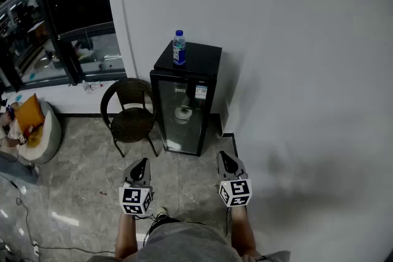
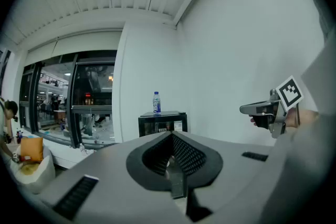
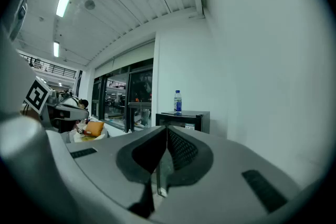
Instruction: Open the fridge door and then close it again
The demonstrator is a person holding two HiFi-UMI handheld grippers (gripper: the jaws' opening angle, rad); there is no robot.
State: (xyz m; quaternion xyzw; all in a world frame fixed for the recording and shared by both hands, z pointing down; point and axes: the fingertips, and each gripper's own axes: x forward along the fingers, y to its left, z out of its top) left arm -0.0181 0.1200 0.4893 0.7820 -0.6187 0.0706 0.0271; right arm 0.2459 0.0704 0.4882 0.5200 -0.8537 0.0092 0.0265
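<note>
A small black fridge (image 1: 184, 98) with a glass door stands against the white wall, its door closed. It shows small and far off in the left gripper view as the fridge (image 2: 161, 122) and in the right gripper view as the fridge (image 3: 185, 119). On its top stands a water bottle (image 1: 178, 48) with a blue label. My left gripper (image 1: 140, 167) and right gripper (image 1: 226, 162) are held side by side well in front of the fridge, both shut and empty, touching nothing.
A dark wicker chair (image 1: 130, 110) stands just left of the fridge. Dark glazed windows (image 1: 67, 15) fill the left wall. An orange cushion (image 1: 27, 113) lies on a pale seat at far left, with a person's arm nearby. A cable (image 1: 37, 236) runs over the tiled floor.
</note>
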